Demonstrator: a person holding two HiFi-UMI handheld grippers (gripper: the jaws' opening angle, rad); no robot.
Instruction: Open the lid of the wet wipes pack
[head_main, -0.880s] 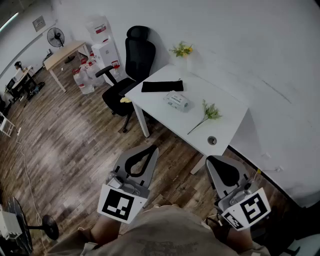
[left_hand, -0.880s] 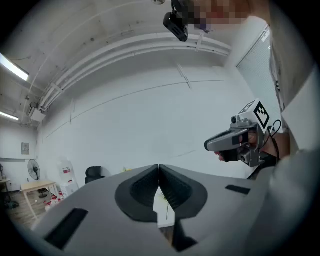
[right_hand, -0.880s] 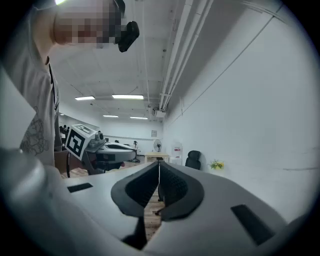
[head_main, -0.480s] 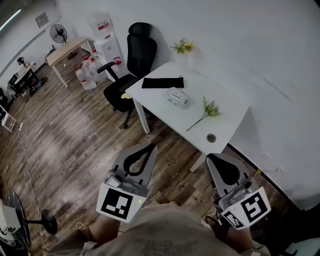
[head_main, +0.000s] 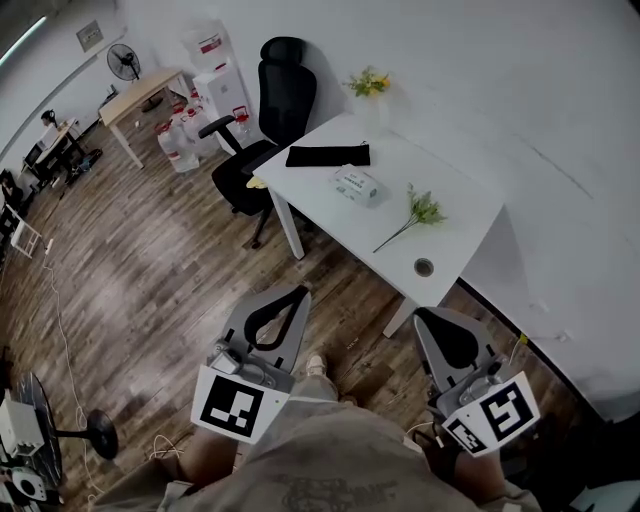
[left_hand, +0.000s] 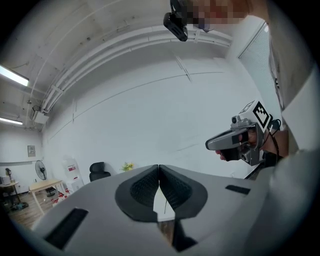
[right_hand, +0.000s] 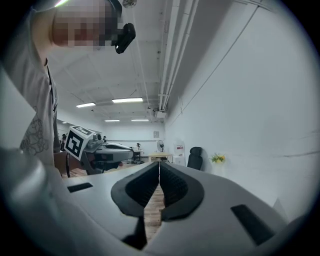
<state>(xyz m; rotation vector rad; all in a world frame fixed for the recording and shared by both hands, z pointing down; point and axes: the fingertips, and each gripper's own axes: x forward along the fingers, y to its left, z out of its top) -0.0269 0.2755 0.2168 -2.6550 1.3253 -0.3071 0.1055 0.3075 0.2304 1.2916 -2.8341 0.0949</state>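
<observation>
The wet wipes pack (head_main: 358, 186), pale with a closed lid, lies near the middle of the white table (head_main: 455, 235) in the head view. Both grippers hang over the wooden floor well short of the table, held close to the person's body. My left gripper (head_main: 300, 293) is shut and empty, its tips meeting in the left gripper view (left_hand: 159, 167). My right gripper (head_main: 420, 316) is shut too with nothing between its jaws, as the right gripper view (right_hand: 159, 164) shows. The pack appears in neither gripper view.
On the table lie a black cloth (head_main: 328, 155), a green sprig (head_main: 414, 216) and a round cable hole (head_main: 424, 267); a vase of yellow flowers (head_main: 366, 88) stands at its far corner. A black office chair (head_main: 262, 125) stands at the table's left end. A white wall runs behind.
The head view has shifted slightly, so the table sits a little to the right and nearer. A foot now shows between the grippers. Both grippers stay shut.
</observation>
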